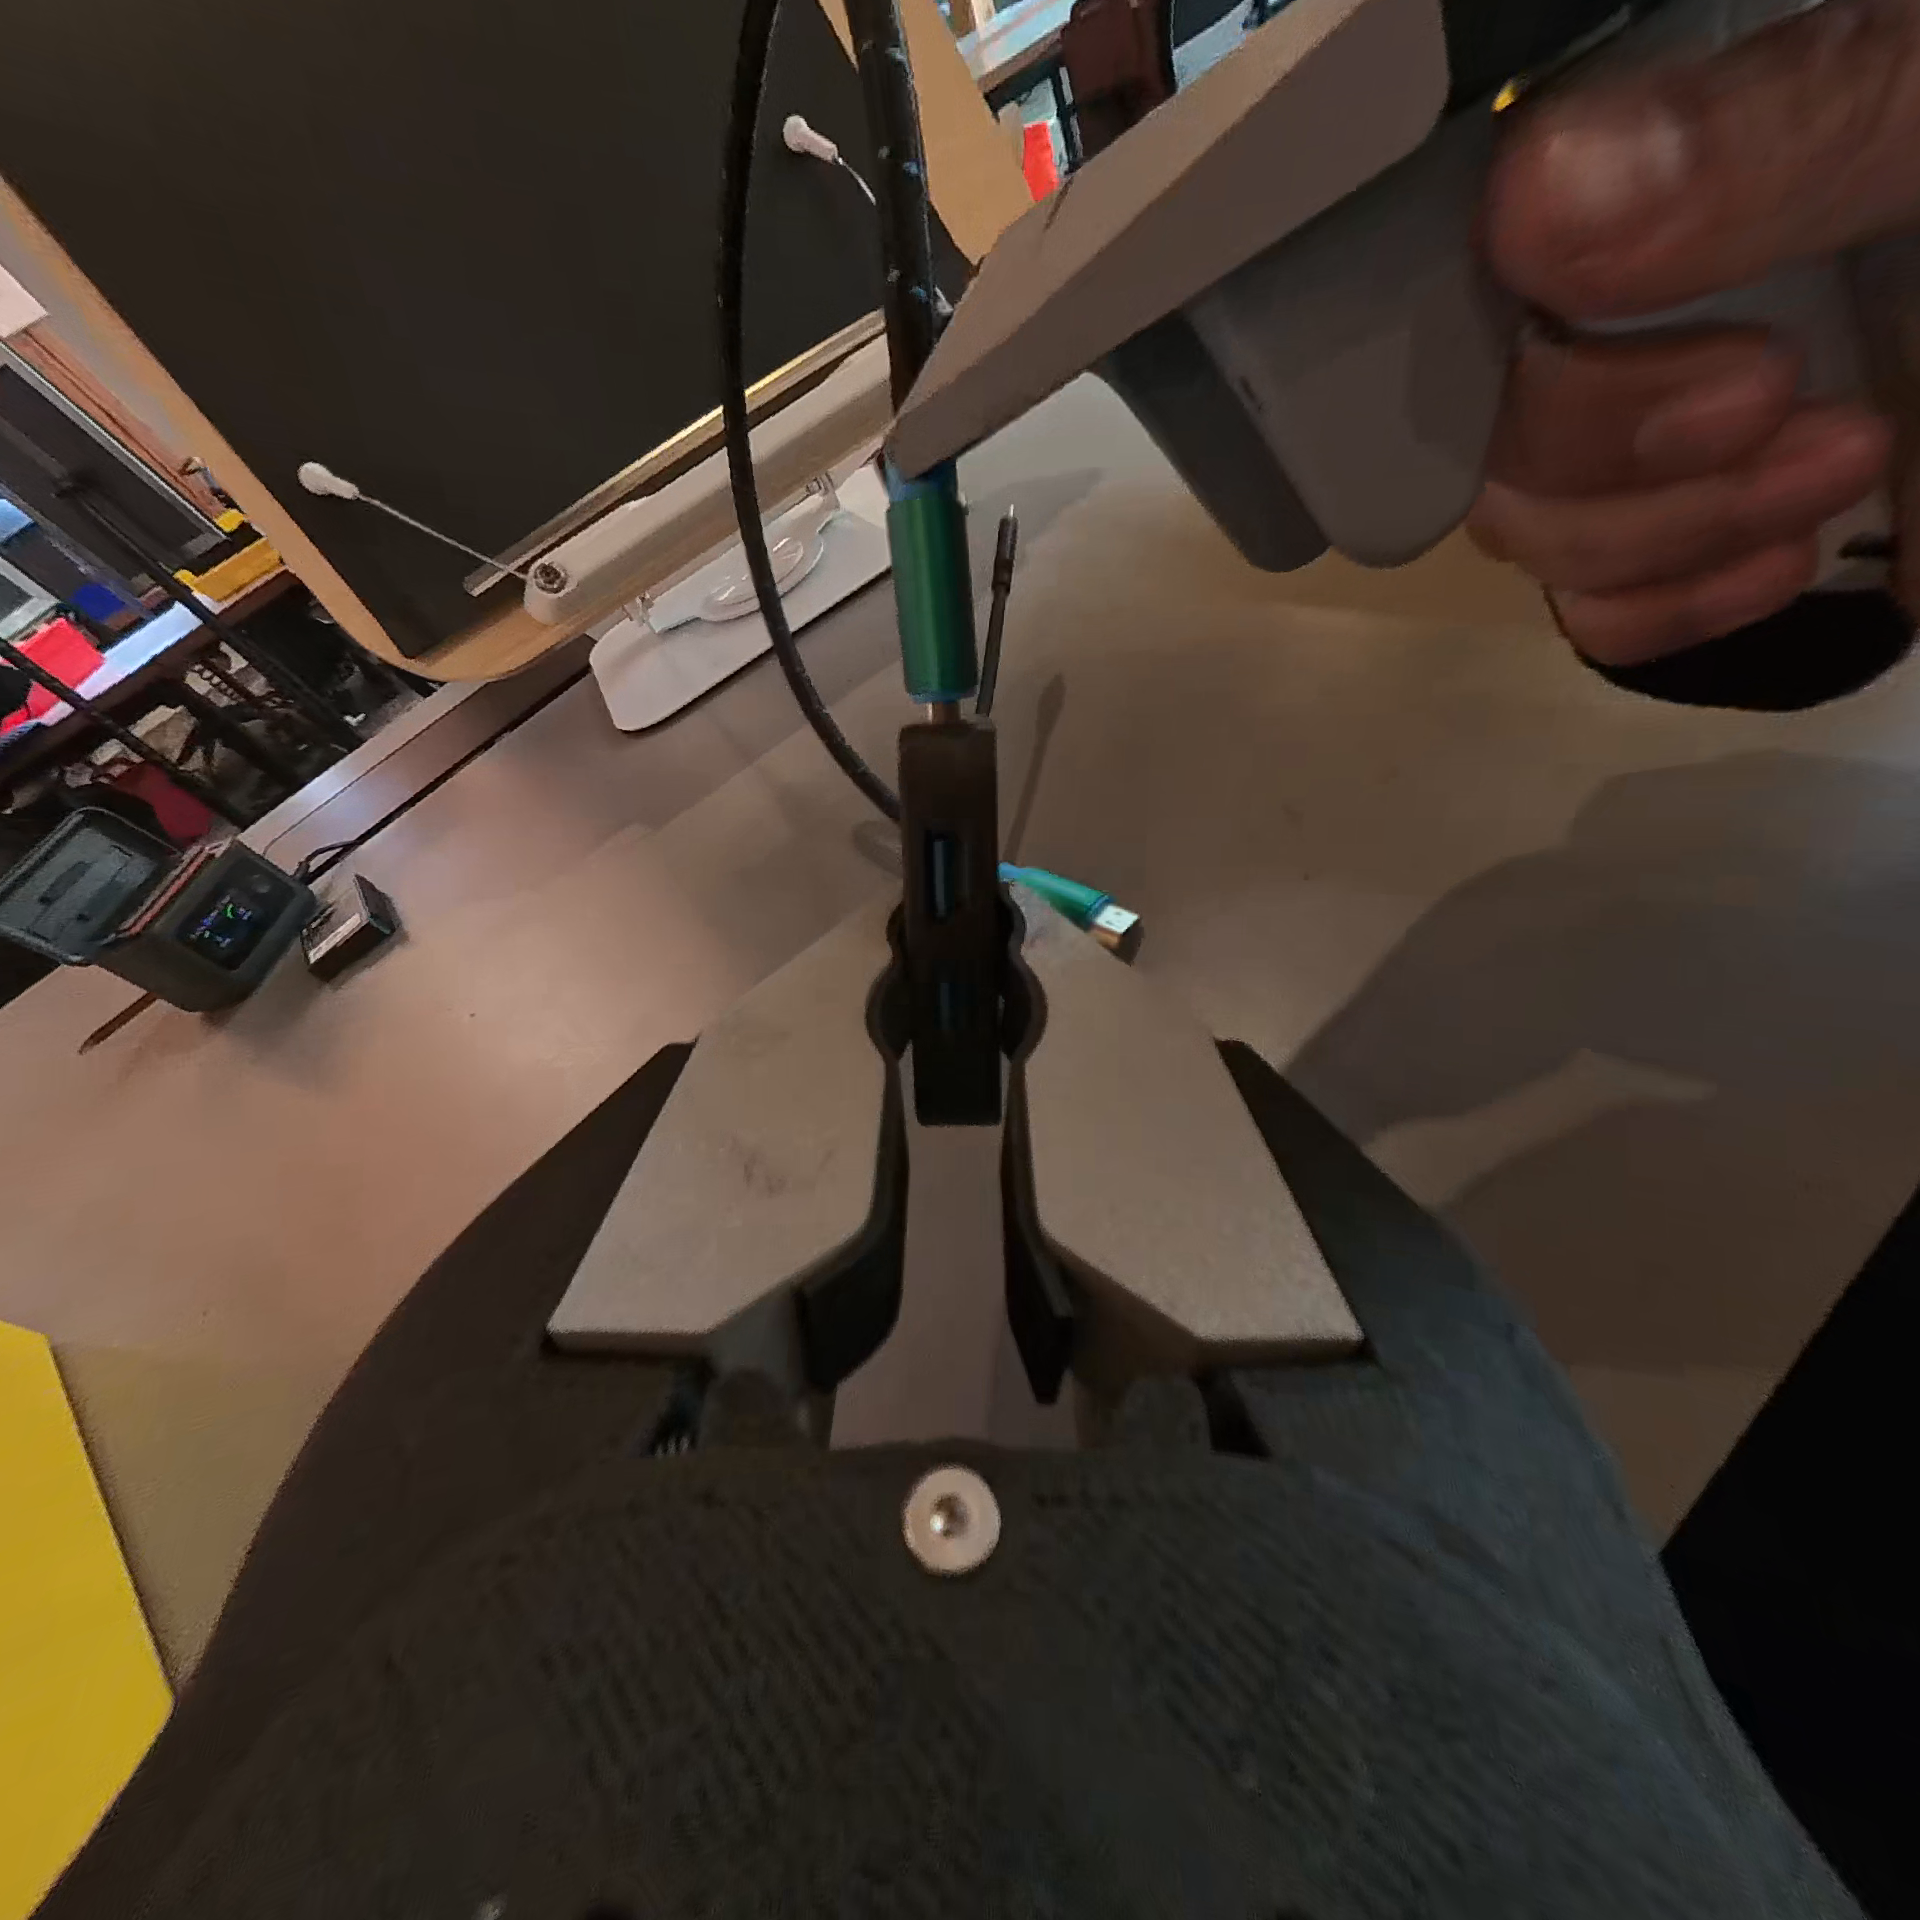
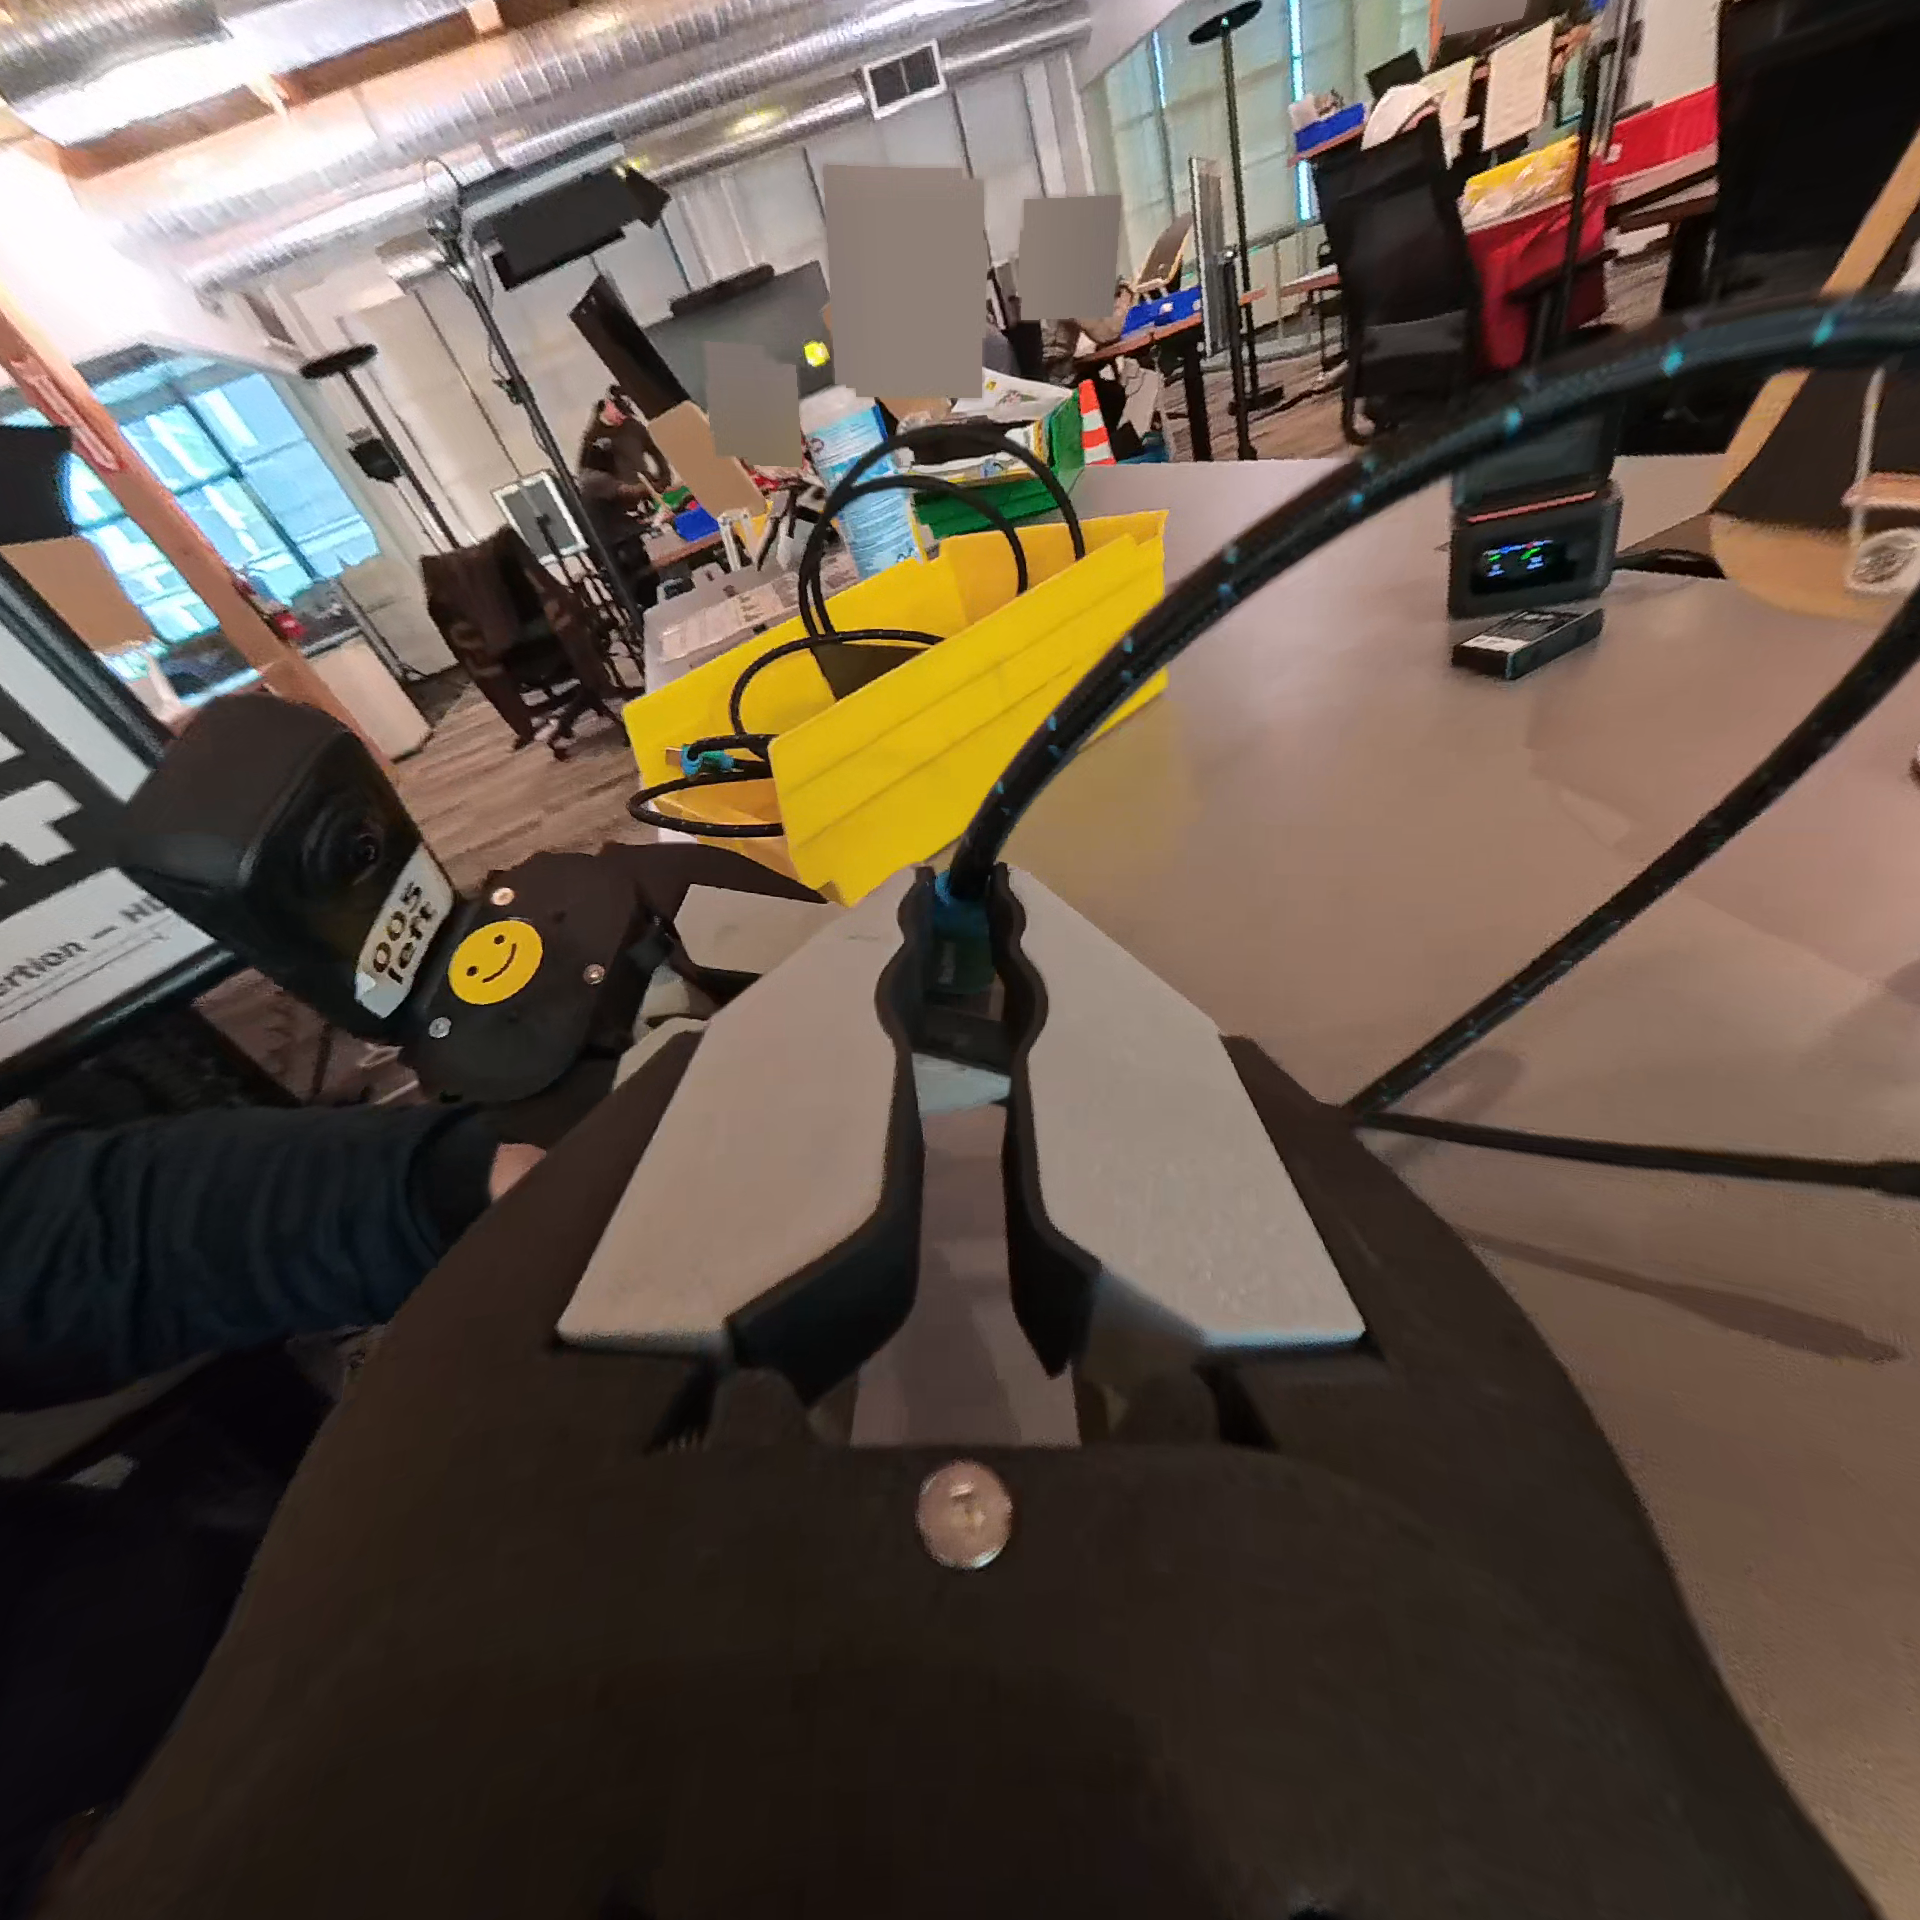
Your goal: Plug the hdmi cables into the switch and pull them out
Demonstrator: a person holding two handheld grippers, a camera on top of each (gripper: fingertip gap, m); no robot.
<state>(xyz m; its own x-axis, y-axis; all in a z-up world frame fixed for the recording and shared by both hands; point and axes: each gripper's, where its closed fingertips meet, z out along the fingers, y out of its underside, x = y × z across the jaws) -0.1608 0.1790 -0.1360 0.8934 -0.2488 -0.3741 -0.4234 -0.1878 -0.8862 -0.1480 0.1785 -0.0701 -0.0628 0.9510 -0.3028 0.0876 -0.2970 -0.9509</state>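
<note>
One green plug is sitting in the black switch, which the left gripper is clamping above the table. Right gripper is pinching that plug. Another green plug is lying unplugged below, so roughly midway.

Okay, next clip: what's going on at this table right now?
A person is working a handheld tool in each hand. The left tool is shut on a slim black switch held up off the table. The right tool grips the green plug of a braided black HDMI cable, and that plug's metal tip meets the far end of the switch; how deep it sits cannot be told. A second green plug lies loose on the table behind the switch.
</note>
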